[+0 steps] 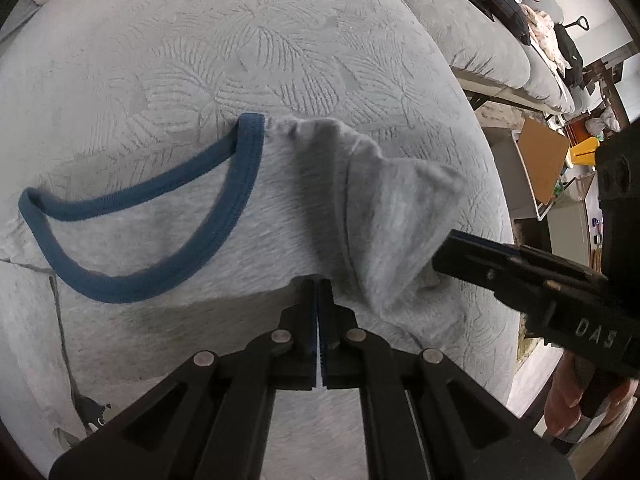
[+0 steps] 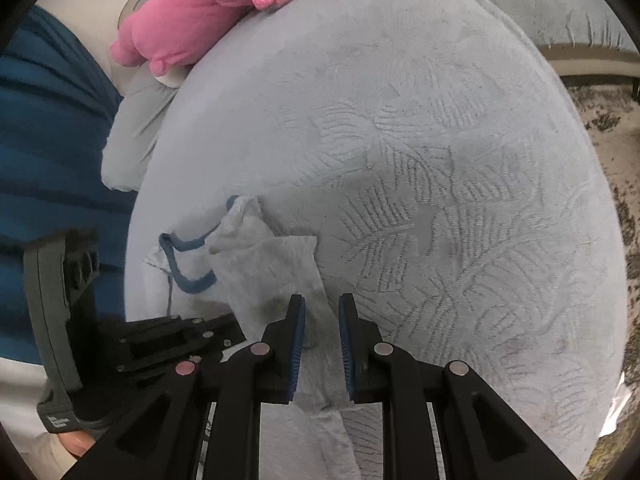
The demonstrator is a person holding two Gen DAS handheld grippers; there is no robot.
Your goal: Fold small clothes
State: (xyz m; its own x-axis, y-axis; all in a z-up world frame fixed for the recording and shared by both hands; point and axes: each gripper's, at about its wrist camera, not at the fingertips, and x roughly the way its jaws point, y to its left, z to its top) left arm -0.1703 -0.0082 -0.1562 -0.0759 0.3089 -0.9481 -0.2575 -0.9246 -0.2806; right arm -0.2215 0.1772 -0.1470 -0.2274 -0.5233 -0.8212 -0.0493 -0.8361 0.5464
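Left gripper (image 1: pixel 319 292): fingers pressed together at bottom centre of the left view, pinching the near edge of the shirt (image 1: pixel 224 240). The shirt is grey with a blue collar (image 1: pixel 132 236) and lies on a pale grey cushion (image 1: pixel 240 40) with an embossed leaf pattern.

Right gripper (image 2: pixel 322 312): fingers spread at bottom centre of the right view, with a folded-over sleeve (image 2: pixel 288 264) lying between them; contact cannot be told.

A pink plush (image 2: pixel 200 8) rests at the upper left of the right view, well apart from the shirt.
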